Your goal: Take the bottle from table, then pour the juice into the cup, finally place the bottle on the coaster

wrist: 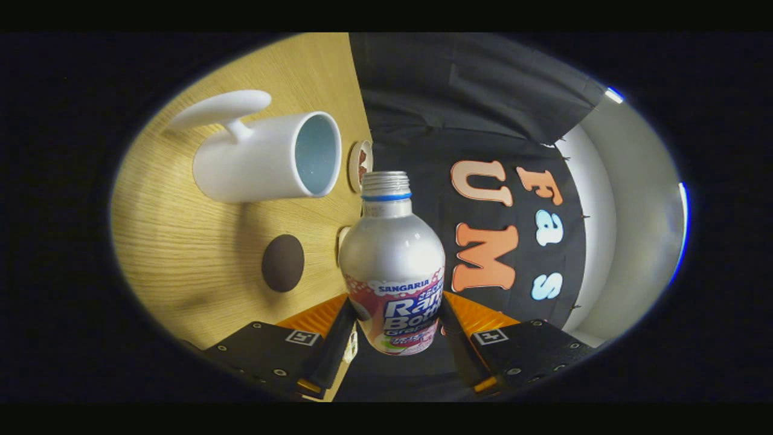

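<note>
Gripper view
Gripper: the bottle is clamped between the two fingers, one pressed on each side of its labelled lower body; the jaws are held narrow around it.
Bottle: a silver metal bottle with a printed label, lifted off the table and carried in the fingers; the cap is off and the threaded neck with its blue ring is exposed.
Long axis: the bottle runs straight ahead along the fingers, base between them, open mouth pointing away. The whole view is rolled, so the table is seen as a wall on one side; from this the bottle is judged to be tipped well over, close to level with the tabletop.
Key relation: the mouth of the bottle lies just beside the rim of the cup, near it but not over the opening. A small shift toward the cup is judged to be needed before anything would land inside.
Cup: white, with a broad handle, standing on the table; its pale blue inside is seen through the opening and looks empty. No stream is seen at the bottle's mouth.
Bottle contents: cannot be told, the body being opaque.
Coaster: a dark round disc lying flat on the table, apart from the cup, nearer the fingers, nothing on it.
Far edge of the table: two small round objects are partly hidden behind the bottle; what they are cannot be told.
</note>
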Tool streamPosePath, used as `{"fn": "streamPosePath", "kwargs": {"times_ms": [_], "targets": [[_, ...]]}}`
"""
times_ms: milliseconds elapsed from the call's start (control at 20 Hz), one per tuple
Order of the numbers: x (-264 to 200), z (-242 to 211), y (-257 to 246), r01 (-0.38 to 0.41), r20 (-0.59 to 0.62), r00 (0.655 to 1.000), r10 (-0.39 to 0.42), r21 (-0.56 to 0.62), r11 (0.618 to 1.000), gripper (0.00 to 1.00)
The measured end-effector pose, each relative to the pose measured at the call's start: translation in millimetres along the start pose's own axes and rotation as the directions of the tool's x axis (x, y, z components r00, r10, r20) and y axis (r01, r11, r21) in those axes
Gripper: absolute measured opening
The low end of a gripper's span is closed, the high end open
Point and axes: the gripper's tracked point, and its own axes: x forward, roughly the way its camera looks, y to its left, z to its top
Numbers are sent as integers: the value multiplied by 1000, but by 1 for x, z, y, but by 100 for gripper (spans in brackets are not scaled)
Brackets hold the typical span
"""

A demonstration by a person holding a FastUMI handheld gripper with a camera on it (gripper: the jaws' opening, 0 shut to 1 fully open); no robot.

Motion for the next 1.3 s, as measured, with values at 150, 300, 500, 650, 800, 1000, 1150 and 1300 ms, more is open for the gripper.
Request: {"fn": "streamPosePath", "kwargs": {"times_ms": [150,300,500,650,800,1000,1150,1300], "targets": [[0,-1,0,-15,6,1000,15,-8,1000,77],[-1,1,-2,-14,21,1000,15,-37,999,77],[-1,2,-4,-14,30,999,16,-63,998,77],[-2,1,-8,-5,32,999,8,-86,996,77],[-3,0,-12,-1,34,999,4,-94,996,77],[-1,-2,-16,5,29,1000,-2,-95,995,77],[-2,-1,-16,2,30,1000,1,-110,994,77],[-2,-1,-15,-3,30,1000,7,-118,993,77]]}}
